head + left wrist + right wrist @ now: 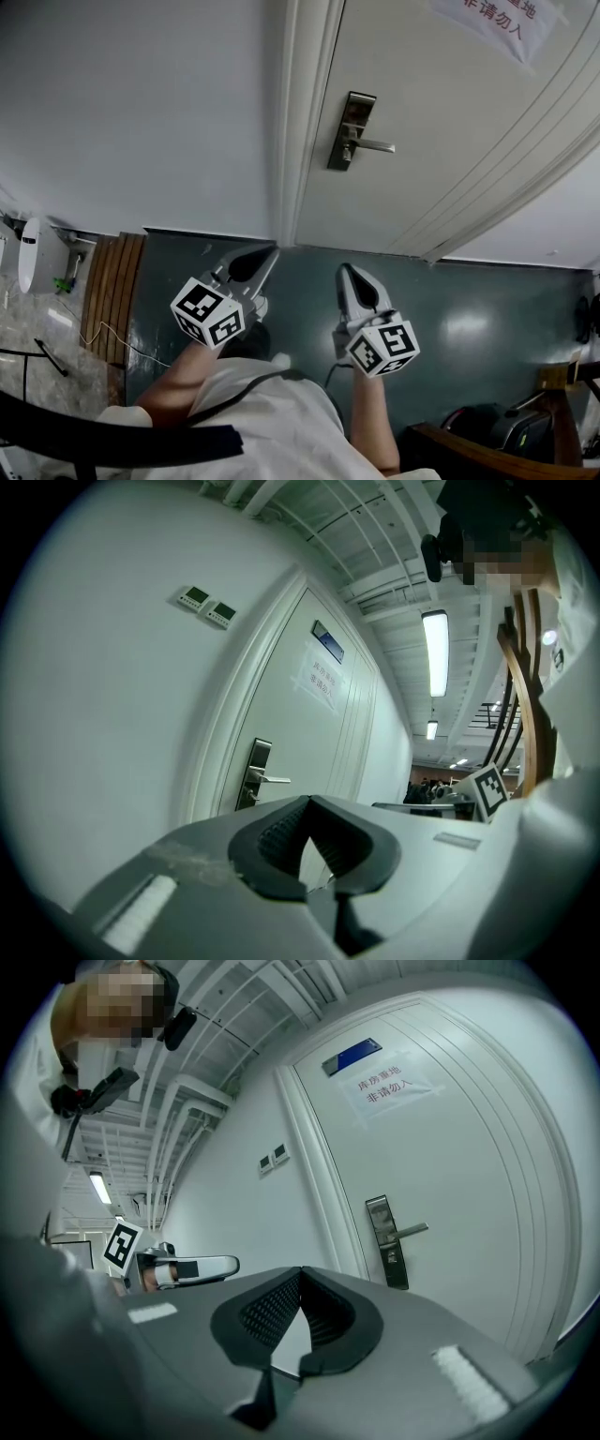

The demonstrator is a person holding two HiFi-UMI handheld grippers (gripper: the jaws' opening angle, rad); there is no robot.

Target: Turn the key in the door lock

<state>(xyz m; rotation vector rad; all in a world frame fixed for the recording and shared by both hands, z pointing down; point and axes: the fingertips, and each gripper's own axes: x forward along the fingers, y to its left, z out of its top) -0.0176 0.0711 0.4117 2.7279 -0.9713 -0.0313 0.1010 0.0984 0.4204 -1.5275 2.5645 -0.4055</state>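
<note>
The pale door point(441, 122) is closed, with a metal lock plate point(351, 131) and a lever handle point(375, 145) on its left side. The plate also shows in the left gripper view point(254, 772) and the right gripper view point(386, 1241). Any key is too small to make out. My left gripper point(270, 251) point(307, 801) and right gripper point(345, 269) point(300, 1271) are side by side, well short of the door and pointing at it. Both are shut with nothing between their pads.
A white door frame point(289, 122) and grey wall point(141, 103) stand left of the door. A paper notice point(497, 21) hangs on the door. Wooden slats point(112, 286) lie at the left, and wooden furniture point(562, 403) stands at the bottom right on the green floor point(487, 328).
</note>
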